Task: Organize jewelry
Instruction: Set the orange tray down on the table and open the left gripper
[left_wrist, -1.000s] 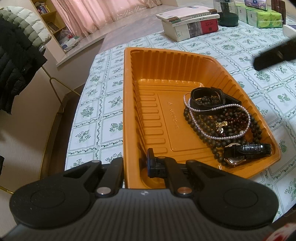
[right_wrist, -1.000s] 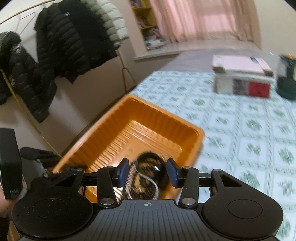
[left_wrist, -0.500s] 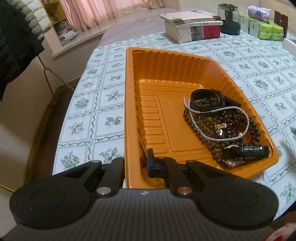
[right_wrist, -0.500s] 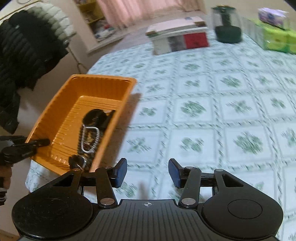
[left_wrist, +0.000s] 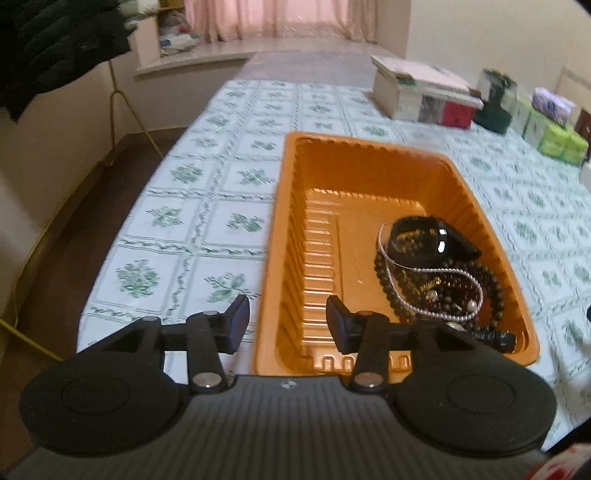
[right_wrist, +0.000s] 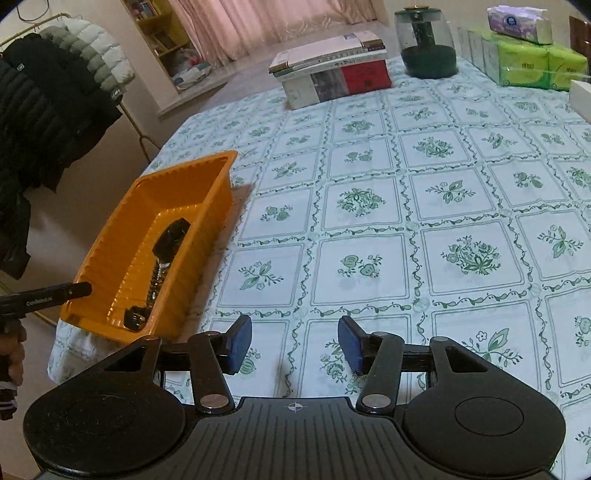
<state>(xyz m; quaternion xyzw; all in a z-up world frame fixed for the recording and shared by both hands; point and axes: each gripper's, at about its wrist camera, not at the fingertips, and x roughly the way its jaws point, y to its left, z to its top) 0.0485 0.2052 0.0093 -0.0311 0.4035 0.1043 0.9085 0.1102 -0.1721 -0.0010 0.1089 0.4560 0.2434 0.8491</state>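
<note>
A: What does the left wrist view add?
B: The orange tray (left_wrist: 280, 229) near the table's (left_wrist: 221, 155) corner, with beads (left_wrist: 439, 284) and a black watch (left_wrist: 424, 240) piled by its right wall.
A: And the right view?
B: A hand (right_wrist: 11, 350) at the left edge.
A: The grippers?
B: The left gripper (left_wrist: 286, 321) has just been opening, its jaws straddling the tray's near corner, pads clear of it. The right gripper (right_wrist: 293, 341) is parted over bare cloth, holding nothing.
</note>
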